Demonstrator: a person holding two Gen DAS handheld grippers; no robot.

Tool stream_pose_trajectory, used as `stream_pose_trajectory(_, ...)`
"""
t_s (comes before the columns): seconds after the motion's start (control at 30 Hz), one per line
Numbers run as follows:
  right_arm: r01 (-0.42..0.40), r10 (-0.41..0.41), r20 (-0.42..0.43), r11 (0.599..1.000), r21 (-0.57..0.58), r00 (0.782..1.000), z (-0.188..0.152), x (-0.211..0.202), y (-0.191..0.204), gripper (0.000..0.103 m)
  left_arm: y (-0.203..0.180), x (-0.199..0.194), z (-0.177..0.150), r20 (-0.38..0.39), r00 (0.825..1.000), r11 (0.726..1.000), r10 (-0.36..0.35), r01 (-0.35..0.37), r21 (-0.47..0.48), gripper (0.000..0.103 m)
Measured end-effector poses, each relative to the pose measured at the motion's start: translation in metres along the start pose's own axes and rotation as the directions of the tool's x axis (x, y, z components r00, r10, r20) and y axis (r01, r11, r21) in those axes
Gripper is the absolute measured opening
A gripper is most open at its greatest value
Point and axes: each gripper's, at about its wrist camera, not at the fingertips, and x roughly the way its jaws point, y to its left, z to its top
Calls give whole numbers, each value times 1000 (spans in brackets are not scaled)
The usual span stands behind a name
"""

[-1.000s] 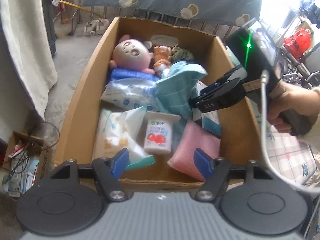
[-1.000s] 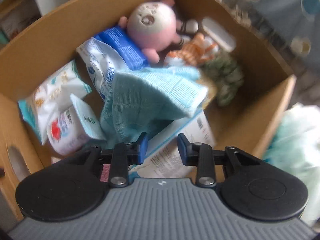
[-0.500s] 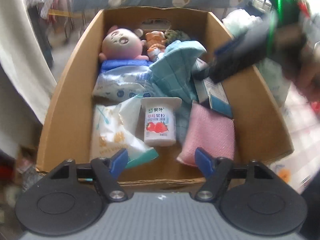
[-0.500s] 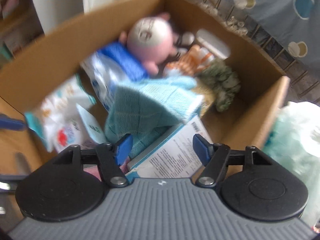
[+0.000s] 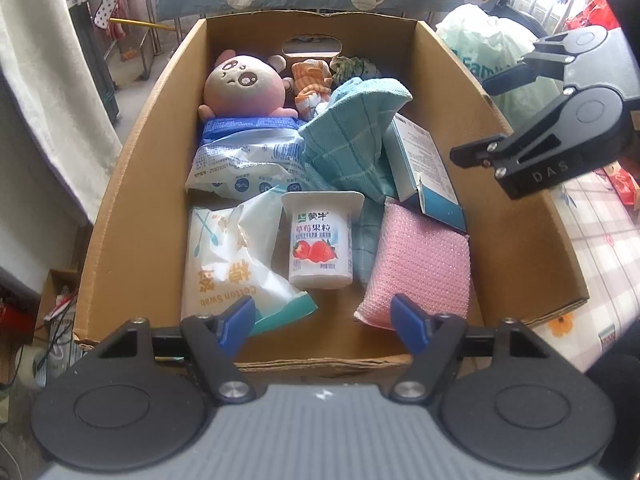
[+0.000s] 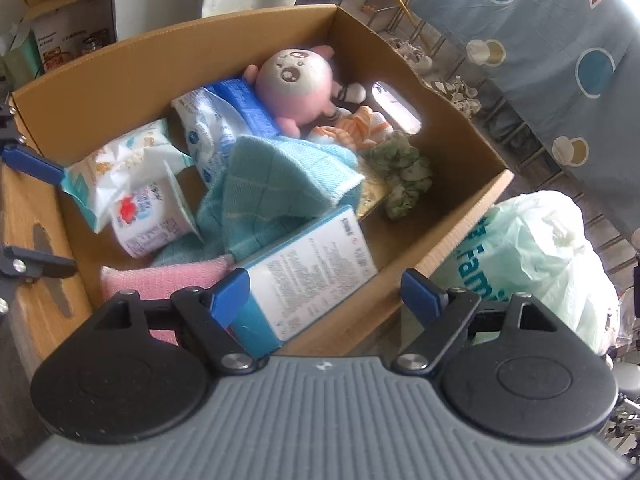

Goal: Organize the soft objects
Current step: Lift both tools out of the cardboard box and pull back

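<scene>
Cardboard box (image 5: 136,216) lies ahead of both grippers, packed with soft things. Ahead of the left gripper (image 5: 324,318), whose jaws stand wide and empty, lie a swab pack (image 5: 224,264), a yogurt cup (image 5: 320,240) and a pink sponge (image 5: 416,268). Beyond them the teal cloth (image 5: 352,136) is draped below a plush (image 5: 244,86). The right gripper (image 6: 326,294) has just been opening, nothing gripped; a carton (image 6: 308,272) lies between its fingers, cloth just beyond.

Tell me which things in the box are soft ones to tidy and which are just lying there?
Soft things for the job:
teal cloth
pink plush doll
pink sponge
green scrunchie
small orange striped toy

Just lying about:
yogurt cup
blue carton
cotton swab pack
blue-and-white pouch
</scene>
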Motion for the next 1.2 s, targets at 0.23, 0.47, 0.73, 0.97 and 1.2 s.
stream_pose_trajectory(0.23,8,-8,9,1000,2,1000,9,8,-23,82,3,-3,-3,-38,999,1000,-25,25,0,72)
stream_pose_trajectory(0.47,-119,119,-7,993,-2,993,22,26,-27,81,-3,-5,11,-45,998,998,-42,44,41,56)
stream_pose_trajectory(0.73,-138,129,-98,986,-97,987,29,59,-15,44,-3,-6,25,-24,999,997,-44,45,61,40)
stream_pose_trajectory(0.97,-3,-24,-123,978,-207,992,22,89,-11,39,-1,-16,66,71,997,995,-4,-3,102,40)
stream_pose_trajectory(1.2,38,-79,-139,961,-275,987,18,99,5,40,-7,15,119,51,999,993,-11,5,119,40)
